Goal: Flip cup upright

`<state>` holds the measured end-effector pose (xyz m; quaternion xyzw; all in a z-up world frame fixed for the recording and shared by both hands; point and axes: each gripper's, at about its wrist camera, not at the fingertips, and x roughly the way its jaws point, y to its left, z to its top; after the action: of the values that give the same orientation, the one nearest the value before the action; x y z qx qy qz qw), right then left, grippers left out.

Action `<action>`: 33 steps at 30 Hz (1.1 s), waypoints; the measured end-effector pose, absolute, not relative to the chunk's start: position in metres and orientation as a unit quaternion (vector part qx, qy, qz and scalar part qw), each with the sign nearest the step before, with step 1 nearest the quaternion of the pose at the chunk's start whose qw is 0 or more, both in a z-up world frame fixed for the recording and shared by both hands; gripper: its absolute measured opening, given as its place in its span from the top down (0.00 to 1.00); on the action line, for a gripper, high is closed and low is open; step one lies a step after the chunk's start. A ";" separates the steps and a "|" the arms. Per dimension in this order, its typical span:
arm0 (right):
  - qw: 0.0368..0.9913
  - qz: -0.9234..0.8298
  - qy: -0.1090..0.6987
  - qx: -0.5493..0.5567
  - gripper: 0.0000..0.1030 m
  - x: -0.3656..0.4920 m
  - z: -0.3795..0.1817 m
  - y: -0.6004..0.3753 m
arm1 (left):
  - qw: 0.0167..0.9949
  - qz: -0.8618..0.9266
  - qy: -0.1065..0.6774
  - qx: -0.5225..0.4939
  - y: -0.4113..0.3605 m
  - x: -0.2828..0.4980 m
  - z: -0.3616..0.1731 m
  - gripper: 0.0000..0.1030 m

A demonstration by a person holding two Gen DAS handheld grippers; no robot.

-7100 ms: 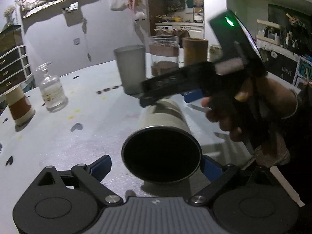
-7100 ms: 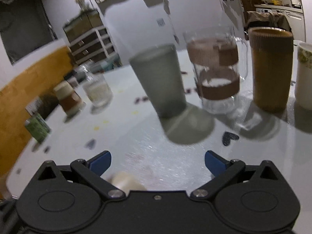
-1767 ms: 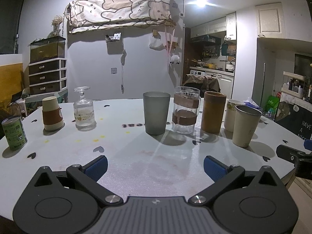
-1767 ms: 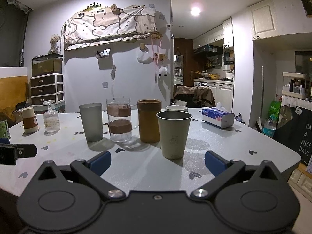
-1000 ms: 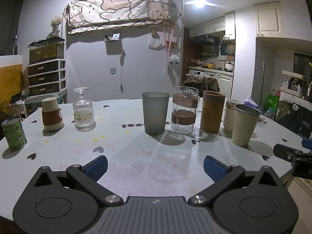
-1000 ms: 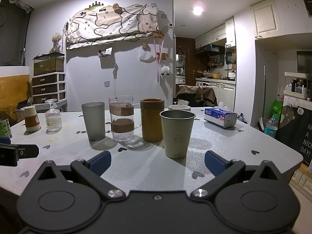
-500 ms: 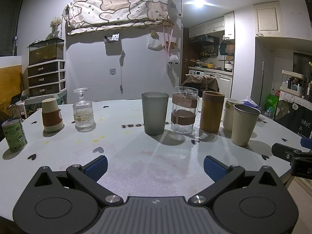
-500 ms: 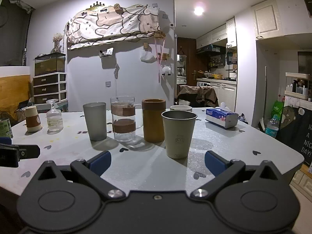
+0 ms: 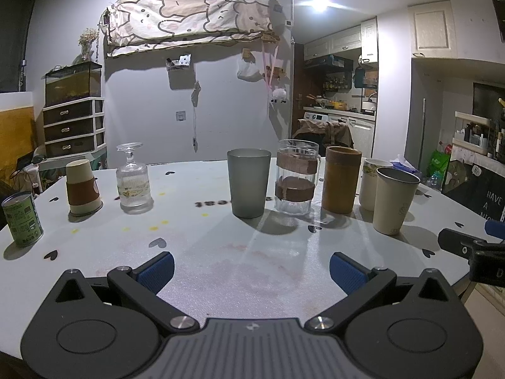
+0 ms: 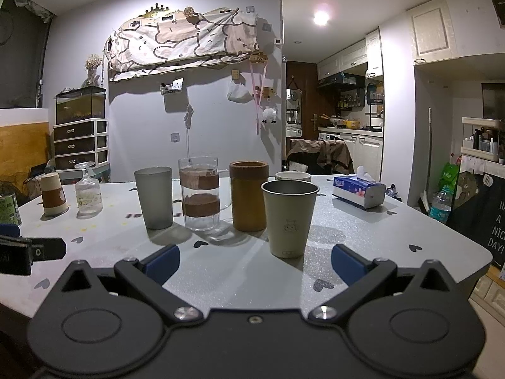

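Now both grippers hang back at the near edge of the counter [image 9: 221, 271], jaws spread wide and empty: the left gripper [image 9: 251, 267] and the right gripper [image 10: 255, 260]. Seven seconds ago the cup [image 10: 288, 218] lay on its side between the left gripper's fingers; it stands upright now, mouth up. It sits just ahead of the right gripper, slightly right of center, clear of both fingers. Behind it stands the brown tumbler [image 10: 248, 195].
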<state>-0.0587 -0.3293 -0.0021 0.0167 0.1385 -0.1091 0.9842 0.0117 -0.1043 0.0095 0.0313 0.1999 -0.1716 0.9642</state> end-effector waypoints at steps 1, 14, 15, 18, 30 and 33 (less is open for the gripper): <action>0.984 -0.109 0.138 0.017 0.00 -0.059 -0.002 -0.329 | 0.964 -0.172 0.200 0.031 -0.104 0.012 0.010 0.00; 0.985 -0.107 0.137 0.016 0.00 -0.058 0.001 -0.326 | 0.964 -0.172 0.200 0.032 -0.105 0.011 0.010 0.00; 0.985 -0.108 0.137 0.016 0.00 -0.057 0.001 -0.325 | 0.964 -0.172 0.199 0.032 -0.105 0.011 0.009 0.00; 0.985 -0.107 0.137 0.015 0.00 -0.057 0.001 -0.325 | 0.964 -0.172 0.199 0.033 -0.105 0.010 0.010 0.00; 0.985 -0.106 0.137 0.016 0.00 -0.057 0.003 -0.323 | 0.964 -0.172 0.199 0.033 -0.106 0.010 0.010 0.00; 0.985 -0.107 0.138 0.016 0.00 -0.057 0.003 -0.323 | 0.964 -0.172 0.199 0.033 -0.106 0.010 0.010 0.00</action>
<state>-0.0569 -0.3234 0.0028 0.0158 0.1376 -0.1066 0.9846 0.0098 -0.1055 0.0096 0.0330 0.1992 -0.1721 0.9642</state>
